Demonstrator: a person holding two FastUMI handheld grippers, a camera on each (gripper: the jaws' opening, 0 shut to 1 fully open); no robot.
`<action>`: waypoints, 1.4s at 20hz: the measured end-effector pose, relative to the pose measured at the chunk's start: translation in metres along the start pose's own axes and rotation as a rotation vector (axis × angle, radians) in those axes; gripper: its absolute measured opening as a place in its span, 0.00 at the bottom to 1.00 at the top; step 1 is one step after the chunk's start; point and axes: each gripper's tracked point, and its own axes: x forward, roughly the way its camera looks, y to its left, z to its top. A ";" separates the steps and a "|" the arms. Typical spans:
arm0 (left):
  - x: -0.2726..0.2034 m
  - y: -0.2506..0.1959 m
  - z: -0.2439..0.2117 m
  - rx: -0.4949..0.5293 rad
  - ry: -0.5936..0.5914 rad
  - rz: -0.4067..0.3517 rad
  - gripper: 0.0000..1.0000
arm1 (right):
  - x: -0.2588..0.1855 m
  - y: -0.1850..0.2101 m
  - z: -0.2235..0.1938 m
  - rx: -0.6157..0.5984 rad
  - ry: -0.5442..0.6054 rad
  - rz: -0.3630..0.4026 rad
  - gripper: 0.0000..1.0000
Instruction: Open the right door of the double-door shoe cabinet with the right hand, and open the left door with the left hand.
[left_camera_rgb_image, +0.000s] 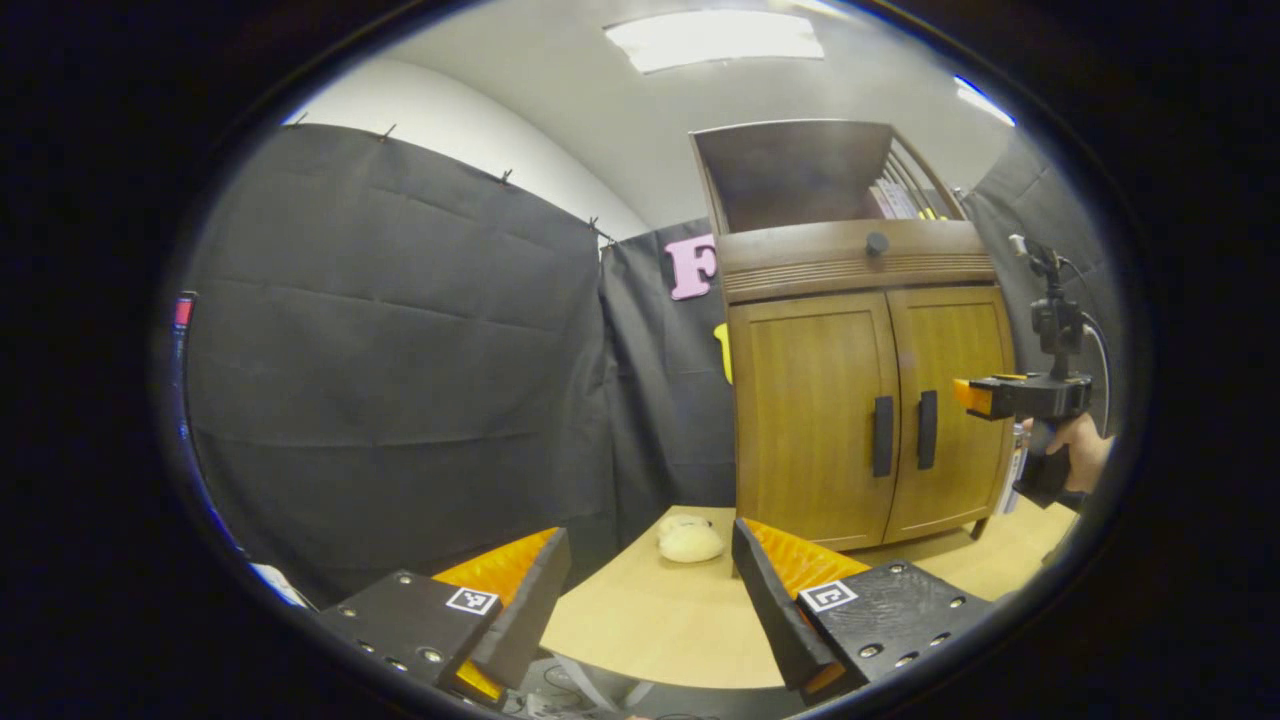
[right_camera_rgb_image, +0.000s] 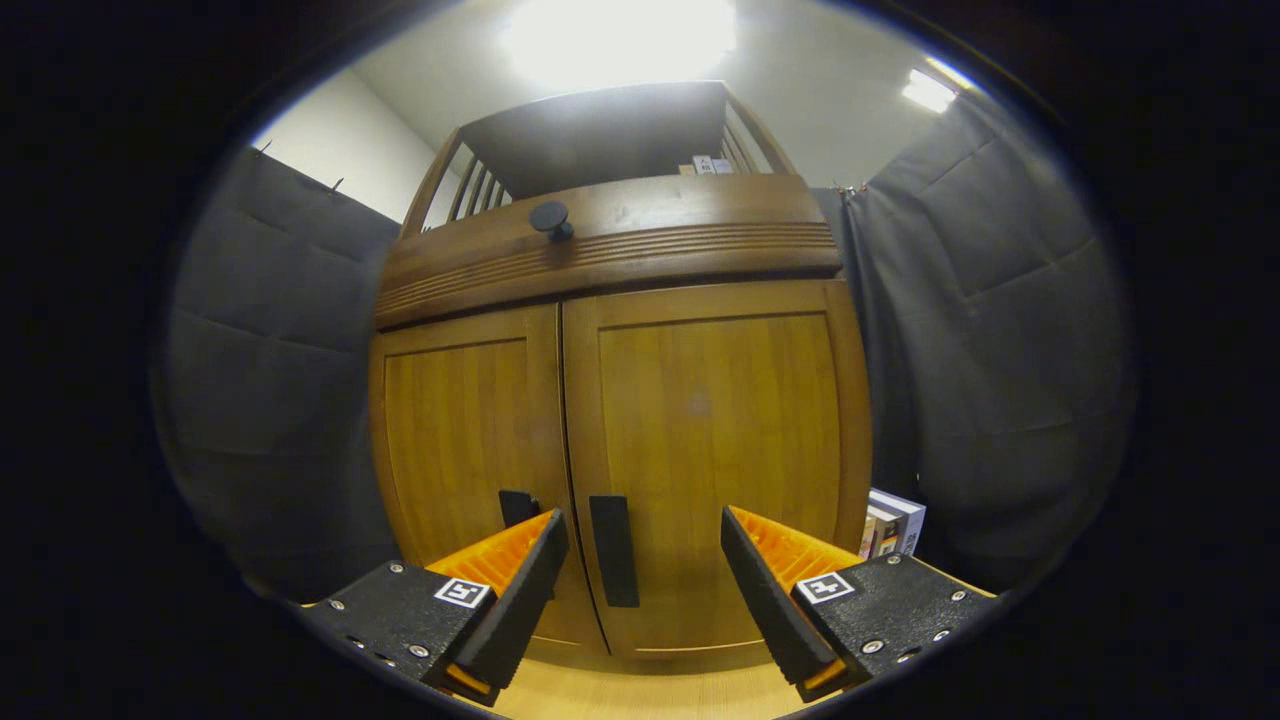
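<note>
Shoe cabinet (left_camera_rgb_image: 865, 400) stands upright on the wooden bench (left_camera_rgb_image: 650, 620), its back toward the black booth cloth, its front facing both hand-held grippers. Long axis vertical; a drawer band with a round black knob (right_camera_rgb_image: 551, 218) runs across above the doors, and an open shelf sits on top.

Progress: nothing done yet, as far as the views show. Right door (right_camera_rgb_image: 715, 450) and left door (right_camera_rgb_image: 465, 440) both sit flush and closed, the seam between them unbroken. Both door openings remain.

Right door handle (right_camera_rgb_image: 613, 550) is a black vertical bar just beside the centre seam; left door handle (right_camera_rgb_image: 518, 506) mirrors it on the other side of the seam, partly hidden behind an orange finger.

Right hand-held gripper (right_camera_rgb_image: 640, 560): jaws wide, holding nothing, close in front of the cabinet, with the right door handle lying between its fingers in the right gripper view; contact cannot be told. In the left gripper view it appears beside the cabinet's right door.

Left hand-held gripper (left_camera_rgb_image: 650, 580): jaws wide, empty, well back from the cabinet above the bench.

A pale rounded soft object (left_camera_rgb_image: 688, 540) lies on the bench near the cabinet's left front corner.
</note>
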 end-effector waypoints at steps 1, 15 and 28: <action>-0.001 0.000 0.001 -0.001 -0.001 0.006 0.99 | 0.006 0.002 -0.004 0.004 0.010 0.005 0.95; -0.005 0.006 -0.001 0.010 0.034 0.067 0.93 | 0.086 0.014 -0.068 0.023 0.177 -0.003 0.75; -0.003 0.002 -0.001 0.008 0.035 0.033 0.93 | 0.074 0.018 -0.071 0.001 0.178 0.010 0.20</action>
